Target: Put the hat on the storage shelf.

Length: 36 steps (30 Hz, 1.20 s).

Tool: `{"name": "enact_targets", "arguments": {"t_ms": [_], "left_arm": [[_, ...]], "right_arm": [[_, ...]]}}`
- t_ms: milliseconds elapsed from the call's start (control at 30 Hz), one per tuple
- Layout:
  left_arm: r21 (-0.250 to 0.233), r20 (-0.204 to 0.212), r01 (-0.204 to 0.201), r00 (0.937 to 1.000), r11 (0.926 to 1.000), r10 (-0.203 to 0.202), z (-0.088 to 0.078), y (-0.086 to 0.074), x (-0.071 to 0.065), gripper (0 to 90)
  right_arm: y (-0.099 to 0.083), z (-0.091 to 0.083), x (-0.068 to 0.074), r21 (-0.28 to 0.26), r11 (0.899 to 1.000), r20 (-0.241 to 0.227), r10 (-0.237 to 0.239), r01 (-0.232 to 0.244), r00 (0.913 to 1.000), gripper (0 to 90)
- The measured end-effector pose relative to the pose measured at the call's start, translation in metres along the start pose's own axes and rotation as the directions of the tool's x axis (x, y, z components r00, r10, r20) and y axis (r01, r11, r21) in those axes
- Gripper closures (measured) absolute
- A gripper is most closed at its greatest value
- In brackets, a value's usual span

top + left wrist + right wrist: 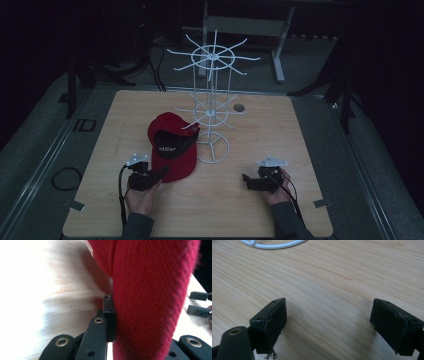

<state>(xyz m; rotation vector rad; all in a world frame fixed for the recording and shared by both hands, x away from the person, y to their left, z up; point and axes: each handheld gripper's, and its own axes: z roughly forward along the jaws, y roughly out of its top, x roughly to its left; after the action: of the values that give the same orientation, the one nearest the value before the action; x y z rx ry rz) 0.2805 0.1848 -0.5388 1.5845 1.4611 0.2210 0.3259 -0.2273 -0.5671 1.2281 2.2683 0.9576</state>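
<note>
A red cap [172, 150] lies on the wooden table [260, 125], its crown leaning against the base of a white wire rack [212, 100]. My left gripper [161, 173] is at the cap's near-left edge and is shut on the brim. In the left gripper view the red cloth [150, 302] stands on edge, pressed against one black finger [109, 315], and it hides the other finger. My right gripper [329, 317] rests low over bare wood at the near right, jaws wide open with nothing between them. It also appears far off in the left gripper view [200, 305].
The rack's round base ring [274, 245] lies just beyond my right gripper. A small dark disc [239, 107] sits on the table behind the rack. Dark stands and a bench frame [250, 25] surround the table's far side.
</note>
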Motion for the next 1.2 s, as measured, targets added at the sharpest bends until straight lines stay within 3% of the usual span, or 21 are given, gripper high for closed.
{"name": "enact_targets", "arguments": {"t_ms": [633, 1200], "left_arm": [[-0.062, -0.047, -0.022, 0.9987, 0.9978, 0.019, -0.022, 0.014, 0.013, 84.8], [-0.134, -0.073, -0.029, 0.9971, 0.9905, 0.019, -0.039, 0.033, 0.013, 84.7]], "right_arm": [[0.0, 0.0, 0.0, 0.0, 1.0, -0.001, 0.001, -0.001, 1.0, 13.7], [0.0, 0.0, 0.0, -0.001, 1.0, 0.0, 0.0, 0.0, 1.0, 13.7]]}}
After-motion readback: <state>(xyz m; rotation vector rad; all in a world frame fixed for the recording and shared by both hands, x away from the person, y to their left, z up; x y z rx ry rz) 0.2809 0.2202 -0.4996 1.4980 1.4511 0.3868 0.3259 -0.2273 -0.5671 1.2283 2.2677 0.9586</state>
